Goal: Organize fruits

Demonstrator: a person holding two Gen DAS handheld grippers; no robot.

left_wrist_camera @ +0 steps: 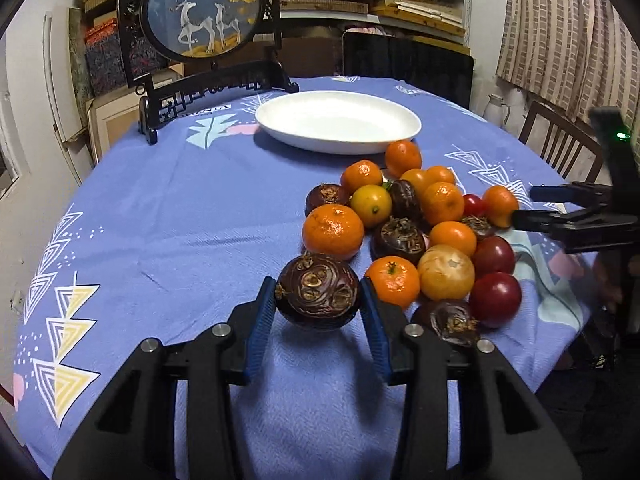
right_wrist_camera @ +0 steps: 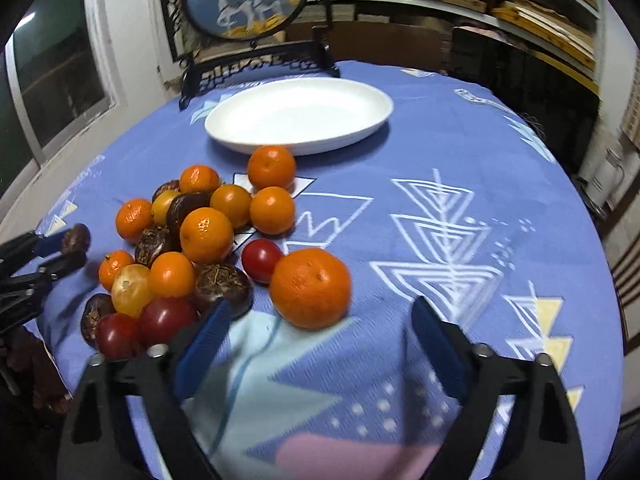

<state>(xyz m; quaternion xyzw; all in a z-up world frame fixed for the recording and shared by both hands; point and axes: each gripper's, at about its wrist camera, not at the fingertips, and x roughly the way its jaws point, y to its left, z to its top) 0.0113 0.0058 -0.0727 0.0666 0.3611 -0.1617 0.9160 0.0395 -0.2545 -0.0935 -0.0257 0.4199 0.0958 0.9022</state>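
Observation:
My left gripper (left_wrist_camera: 318, 300) is shut on a dark purple-brown water chestnut (left_wrist_camera: 318, 294) and holds it just above the cloth; it also shows in the right wrist view (right_wrist_camera: 74, 246). A heap of tangerines (left_wrist_camera: 333, 231), red tomatoes (left_wrist_camera: 495, 299) and more chestnuts (left_wrist_camera: 398, 239) lies to its right. A white oval plate (left_wrist_camera: 338, 120) sits empty behind the heap. My right gripper (right_wrist_camera: 320, 320) is open, its jaws on either side of a large tangerine (right_wrist_camera: 310, 287) at the heap's right edge. It shows at the right in the left wrist view (left_wrist_camera: 524, 206).
A blue patterned tablecloth (left_wrist_camera: 180, 220) covers the round table. A framed round deer picture on a black stand (left_wrist_camera: 200, 12) stands behind the plate. A wooden chair (left_wrist_camera: 560, 140) and shelves stand beyond the table's far right edge.

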